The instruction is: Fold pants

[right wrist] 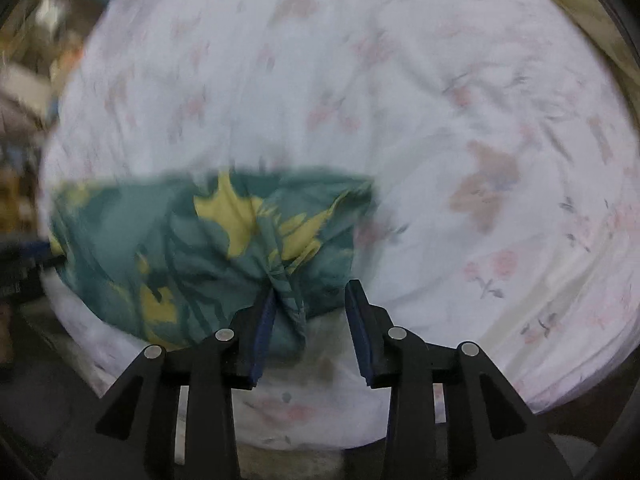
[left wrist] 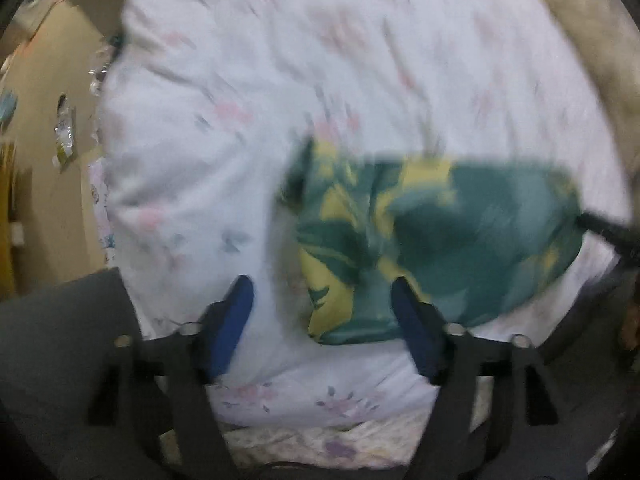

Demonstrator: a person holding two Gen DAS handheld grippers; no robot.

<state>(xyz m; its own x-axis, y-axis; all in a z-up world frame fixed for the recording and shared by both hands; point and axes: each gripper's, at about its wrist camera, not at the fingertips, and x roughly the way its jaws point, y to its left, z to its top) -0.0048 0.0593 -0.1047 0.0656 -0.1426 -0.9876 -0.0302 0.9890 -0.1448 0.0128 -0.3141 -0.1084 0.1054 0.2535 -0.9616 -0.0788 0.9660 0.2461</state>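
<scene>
A: Where are the pants [left wrist: 432,240]?

B: On the floral bedsheet [left wrist: 248,92], near its front edge. Teal fabric with yellow leaf print, bunched into a wide, low bundle. Both views are motion-blurred, so fold lines aren't readable.

A: Left gripper [left wrist: 322,292]?

B: Jaws spread wide, holding nothing. The left blue pad [left wrist: 234,324] sits over bare sheet. The right pad is at the bundle's near-left end; whether it touches the cloth, can't tell through the blur.

A: Right gripper [right wrist: 311,294]?

B: Also spread apart. A pinched ridge of the pants [right wrist: 192,248] runs down into the gap, lying against the left pad [right wrist: 264,332]. The right pad stands clear of the fabric, over white sheet. So nothing is clamped.

A: Grippers relative to each other?

B: At opposite ends of the bundle. From the left wrist camera, a dark piece of the right gripper [left wrist: 612,236] shows at the bundle's far right end. From the right wrist camera, the left gripper [right wrist: 24,264] is a dark shape at the far left end.

A: Anything else?

B: A beige wall [left wrist: 48,128] left of the bed.
</scene>
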